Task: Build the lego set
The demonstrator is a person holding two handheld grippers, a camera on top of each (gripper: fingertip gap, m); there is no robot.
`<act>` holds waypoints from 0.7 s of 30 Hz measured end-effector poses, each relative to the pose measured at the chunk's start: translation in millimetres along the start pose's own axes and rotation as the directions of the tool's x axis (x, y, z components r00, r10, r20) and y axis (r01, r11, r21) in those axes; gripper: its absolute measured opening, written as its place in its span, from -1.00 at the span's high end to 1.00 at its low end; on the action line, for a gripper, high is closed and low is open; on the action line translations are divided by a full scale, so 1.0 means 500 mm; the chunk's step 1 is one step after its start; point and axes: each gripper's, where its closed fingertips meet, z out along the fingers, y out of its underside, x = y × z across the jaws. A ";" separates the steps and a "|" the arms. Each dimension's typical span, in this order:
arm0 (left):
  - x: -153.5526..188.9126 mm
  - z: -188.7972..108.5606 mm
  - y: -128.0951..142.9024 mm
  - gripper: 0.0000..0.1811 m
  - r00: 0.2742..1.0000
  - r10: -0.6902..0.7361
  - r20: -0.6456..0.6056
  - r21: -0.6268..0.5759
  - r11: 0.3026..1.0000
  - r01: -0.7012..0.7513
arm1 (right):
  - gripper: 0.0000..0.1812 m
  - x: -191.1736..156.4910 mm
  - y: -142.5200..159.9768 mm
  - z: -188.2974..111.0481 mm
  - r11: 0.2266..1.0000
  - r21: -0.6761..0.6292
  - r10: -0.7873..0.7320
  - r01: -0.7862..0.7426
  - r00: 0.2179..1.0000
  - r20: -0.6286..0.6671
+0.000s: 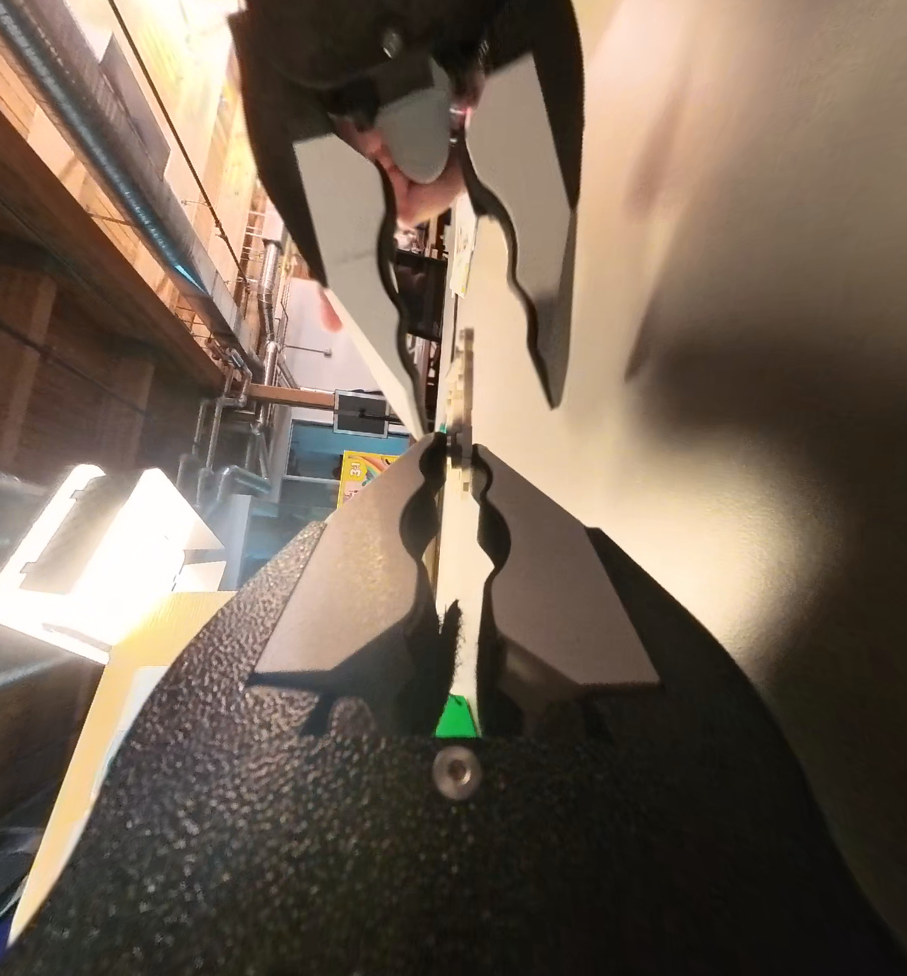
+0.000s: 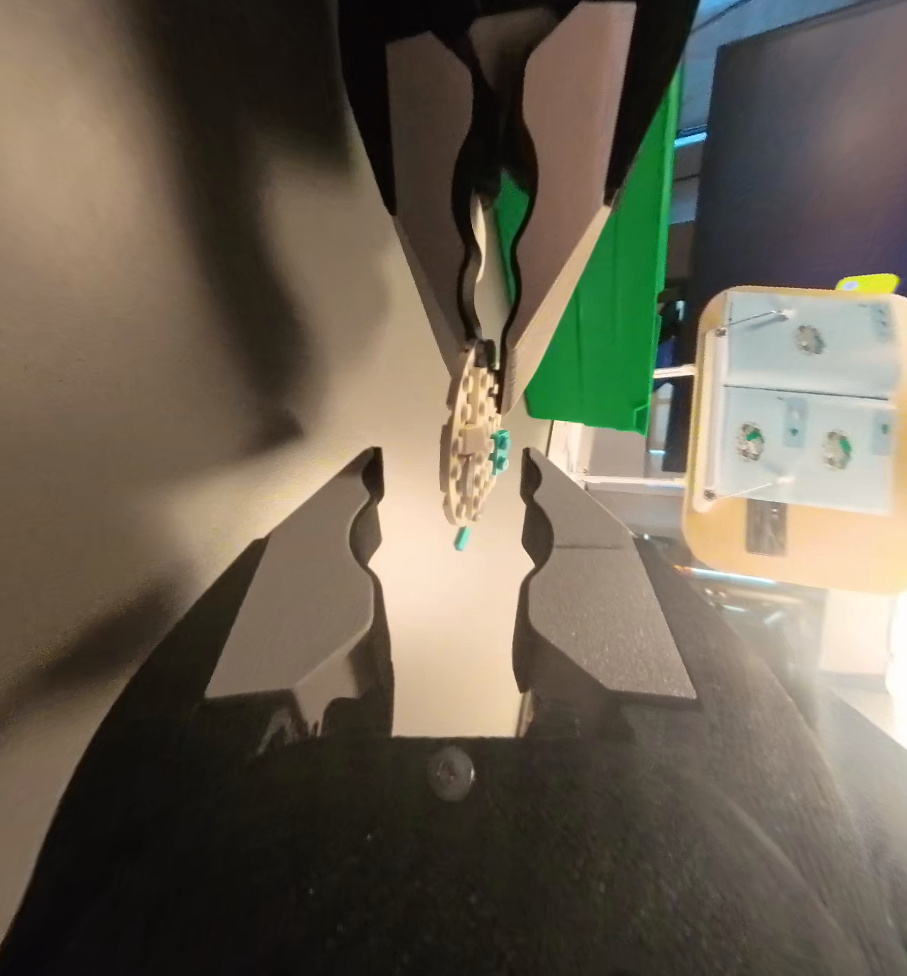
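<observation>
The left claw (image 2: 485, 343) is closed on the edge of a round tan plate (image 2: 472, 438), holding it up on edge above the pale table (image 2: 150, 369). Small teal pieces (image 2: 500, 449) sit on its studded face; another teal piece (image 2: 462, 541) shows just beyond its rim, attached or loose I cannot tell. The right claw (image 2: 451, 465) faces it, spread wide, holding nothing. The step looks like adding a piece; next, it must fetch one and press squarely.

Workshop: exposed ceiling ducts (image 1: 124, 174).
</observation>
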 end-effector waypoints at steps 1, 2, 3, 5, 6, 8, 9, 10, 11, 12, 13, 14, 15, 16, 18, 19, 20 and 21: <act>-0.001 0.000 -0.001 0.93 1.000 -0.006 0.000 0.003 1.000 0.006 | 0.47 0.003 0.002 0.003 1.000 -0.011 -0.013 0.013 1.000 -0.013; -0.001 0.000 -0.001 0.93 1.000 -0.017 -0.004 0.003 1.000 0.017 | 0.51 0.008 0.004 0.006 1.000 -0.021 -0.023 0.022 0.999 -0.031; -0.001 0.000 0.000 0.93 1.000 -0.025 -0.004 0.001 1.000 0.025 | 0.52 0.013 0.006 0.008 0.999 -0.026 -0.032 0.031 0.998 -0.046; -0.004 0.000 0.002 0.93 0.999 -0.038 -0.001 0.000 0.999 0.038 | 0.58 0.019 0.005 0.010 0.999 -0.026 -0.041 0.039 0.997 -0.068; -0.006 -0.001 0.003 0.93 0.999 -0.046 0.000 0.000 0.999 0.046 | 0.59 0.021 0.003 0.009 0.999 -0.023 -0.043 0.042 0.996 -0.075; -0.010 -0.003 0.003 0.92 0.999 -0.048 0.006 0.005 0.999 0.048 | 0.61 0.021 0.000 0.009 0.998 -0.019 -0.055 0.054 0.995 -0.080; -0.009 -0.003 0.002 0.92 0.999 -0.049 0.005 0.004 0.999 0.049 | 0.62 0.020 -0.001 0.009 0.998 -0.018 -0.064 0.063 0.995 -0.081; -0.009 -0.003 0.001 0.94 0.999 -0.046 0.003 0.005 0.999 0.046 | 0.64 0.019 -0.001 0.008 0.997 -0.017 -0.072 0.071 0.994 -0.082; -0.008 -0.004 0.000 0.94 0.999 -0.041 0.002 0.007 0.999 0.041 | 0.66 0.019 -0.002 0.008 0.997 -0.018 -0.076 0.075 0.993 -0.085; -0.008 -0.004 -0.003 0.93 1.000 -0.029 0.003 0.013 0.999 0.029 | 0.66 0.019 -0.003 0.007 0.997 -0.016 -0.078 0.077 0.993 -0.086; -0.007 -0.005 -0.005 0.93 1.000 -0.014 0.004 0.014 1.000 0.014 | 0.68 0.019 -0.004 0.007 0.997 -0.015 -0.077 0.076 0.993 -0.086; -0.004 -0.005 -0.005 0.93 1.000 0.004 0.001 0.014 1.000 -0.004 | 0.70 0.018 -0.005 0.007 0.997 -0.016 -0.075 0.074 0.994 -0.083; -0.001 -0.005 -0.006 0.93 1.000 0.017 -0.003 0.016 1.000 -0.017 | 0.72 0.018 -0.006 0.008 0.997 -0.018 -0.074 0.073 0.994 -0.080; -0.001 -0.003 -0.007 0.93 1.000 0.027 -0.003 0.017 0.999 -0.027 | 0.78 0.018 -0.007 0.008 0.997 -0.020 -0.077 0.075 0.994 -0.081; 0.003 -0.003 -0.008 0.93 0.999 0.038 -0.014 0.021 0.999 -0.038 | 0.81 0.015 -0.008 0.008 0.995 -0.024 -0.097 0.096 0.992 -0.076; 0.004 -0.003 -0.009 0.93 0.999 0.051 -0.016 0.022 0.998 -0.051 | 0.83 0.014 -0.008 0.007 0.994 -0.028 -0.105 0.103 0.992 -0.076; 0.003 -0.001 -0.011 0.93 0.997 0.070 -0.010 0.026 0.997 -0.070 | 0.85 0.014 -0.010 0.006 0.994 -0.028 -0.109 0.107 0.991 -0.078; 0.003 -0.001 -0.015 0.92 0.997 0.073 -0.009 0.031 0.997 -0.073 | 0.87 0.014 -0.011 0.004 0.995 -0.026 -0.102 0.101 0.992 -0.076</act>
